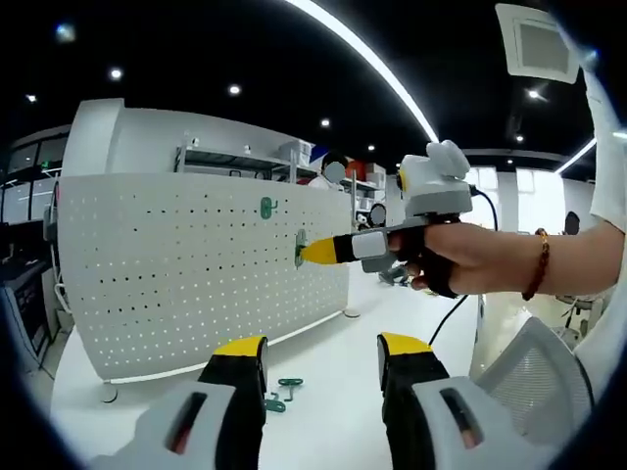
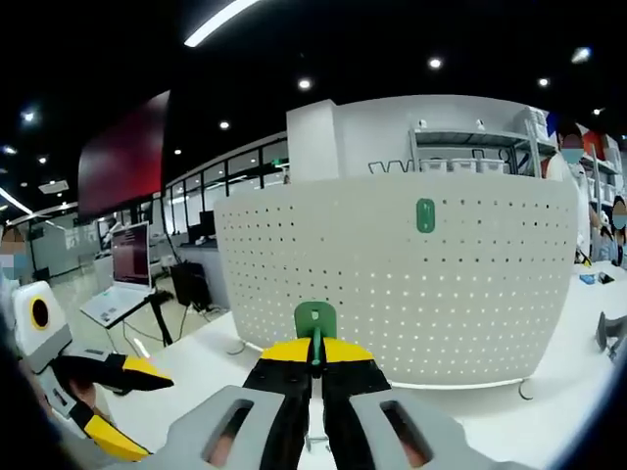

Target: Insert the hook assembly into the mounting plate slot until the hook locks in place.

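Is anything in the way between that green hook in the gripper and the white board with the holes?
Nothing visible. The right gripper holds the green hook in front of the pegboard, with open air between them. In the left gripper view the hook sits right at the board face. Another hook hangs higher up, off to the side.

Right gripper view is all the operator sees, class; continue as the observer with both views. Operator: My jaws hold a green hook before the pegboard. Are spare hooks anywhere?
Observer: Yes, loose green hooks lie on the white table near the pegboard, ahead of the left gripper.
Operator: How close is my hook?
Observer: From the side, the held hook at the right gripper looks right against the pegboard.
Operator: Anything trailing?
Observer: A black cable hangs below the person's hand.
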A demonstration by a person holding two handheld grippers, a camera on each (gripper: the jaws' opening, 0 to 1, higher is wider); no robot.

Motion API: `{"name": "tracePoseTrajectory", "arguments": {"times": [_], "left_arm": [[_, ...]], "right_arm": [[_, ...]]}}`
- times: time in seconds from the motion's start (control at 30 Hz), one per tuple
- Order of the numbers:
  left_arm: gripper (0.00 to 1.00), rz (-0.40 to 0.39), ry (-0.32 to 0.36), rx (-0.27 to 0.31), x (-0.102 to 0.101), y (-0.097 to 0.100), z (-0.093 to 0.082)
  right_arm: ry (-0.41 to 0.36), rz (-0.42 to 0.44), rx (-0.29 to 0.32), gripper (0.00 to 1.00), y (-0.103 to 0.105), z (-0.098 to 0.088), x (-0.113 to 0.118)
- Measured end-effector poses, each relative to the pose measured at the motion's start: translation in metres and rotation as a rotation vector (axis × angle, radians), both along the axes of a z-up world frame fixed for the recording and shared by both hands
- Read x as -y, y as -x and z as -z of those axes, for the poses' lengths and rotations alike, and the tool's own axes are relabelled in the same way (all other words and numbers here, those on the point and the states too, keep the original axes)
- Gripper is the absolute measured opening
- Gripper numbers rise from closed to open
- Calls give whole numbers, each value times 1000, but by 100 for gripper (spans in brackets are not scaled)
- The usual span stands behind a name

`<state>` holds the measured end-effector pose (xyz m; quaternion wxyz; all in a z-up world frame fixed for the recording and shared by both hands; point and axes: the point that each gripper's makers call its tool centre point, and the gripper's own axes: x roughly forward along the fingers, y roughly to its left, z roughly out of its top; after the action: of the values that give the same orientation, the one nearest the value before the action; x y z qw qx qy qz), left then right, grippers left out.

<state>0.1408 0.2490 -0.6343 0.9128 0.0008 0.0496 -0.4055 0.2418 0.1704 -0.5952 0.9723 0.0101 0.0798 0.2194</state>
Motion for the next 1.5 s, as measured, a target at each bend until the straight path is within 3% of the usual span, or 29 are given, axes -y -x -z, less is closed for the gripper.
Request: {"name": "tracePoseTrajectory", "arguments": {"times": [0.6,1.33,1.5], "left_arm": [[63,-23,7,20,-14,22,4],[74,-22,-10,26,-24,22,7],[76,-10,30,31,-23,23,2]], "right_arm": [[-11,83,43,1,-31,-29,13],[-22,147,60,1,-67,-54,15],[4,158,63,1,-77,-53,16]]}}
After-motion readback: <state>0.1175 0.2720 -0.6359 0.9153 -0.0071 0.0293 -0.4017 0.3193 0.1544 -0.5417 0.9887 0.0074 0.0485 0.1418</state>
